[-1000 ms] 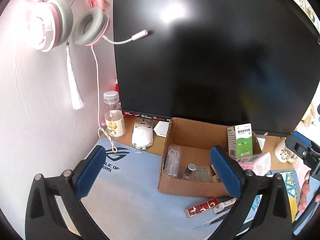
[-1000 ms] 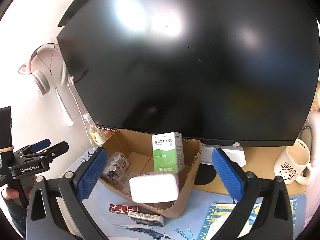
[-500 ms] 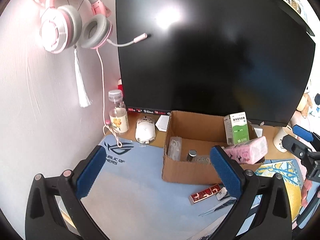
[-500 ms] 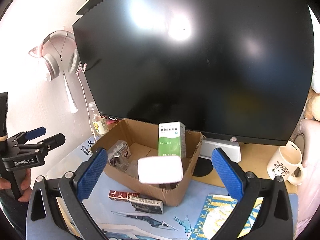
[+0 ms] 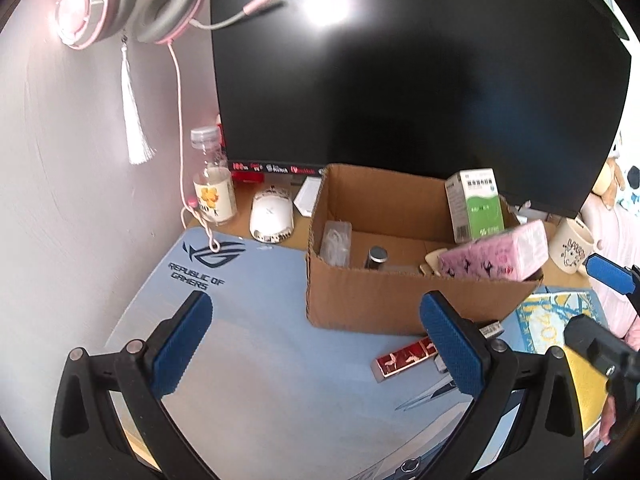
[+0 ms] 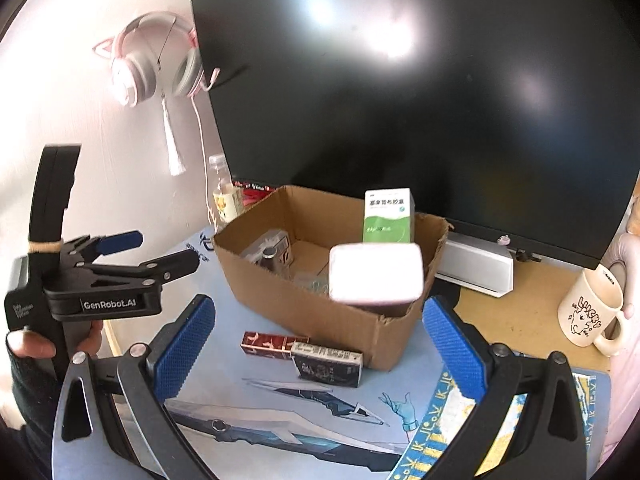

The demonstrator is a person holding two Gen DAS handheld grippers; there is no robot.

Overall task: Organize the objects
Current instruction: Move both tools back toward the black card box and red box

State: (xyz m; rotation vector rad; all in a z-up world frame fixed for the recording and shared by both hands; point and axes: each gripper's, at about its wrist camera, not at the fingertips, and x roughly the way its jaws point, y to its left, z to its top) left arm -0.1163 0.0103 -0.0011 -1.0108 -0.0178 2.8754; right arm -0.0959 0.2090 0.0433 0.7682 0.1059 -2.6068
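An open cardboard box (image 5: 372, 304) (image 6: 320, 312) stands on the blue desk mat before the monitor. A green-and-white medicine box (image 5: 476, 204) (image 6: 388, 216) stands upright at its far right. A pink tissue pack (image 5: 492, 258) (image 6: 376, 276) rests tilted on the box's right corner. Small clear packets and a capped vial lie inside. A red flat box (image 5: 404, 360) (image 6: 266, 345) and a dark box (image 6: 326, 368) lie on the mat by the box's front. My left gripper (image 5: 314, 320) (image 6: 160, 250) is open and holds nothing. My right gripper (image 6: 318, 312) (image 5: 600, 308) is open too, short of the box.
A large black monitor (image 5: 400, 72) fills the back. Pink headphones (image 5: 120, 0) hang on the left wall. A bottle (image 5: 212, 196) and a white mouse (image 5: 272, 216) sit at the back left. A cream mug (image 6: 588, 312) and a white device (image 6: 476, 268) are at the right.
The box and tissue pack now sit higher in the right wrist view, with more of the mat showing. The left wrist view has shifted a little. Both grippers stay open.
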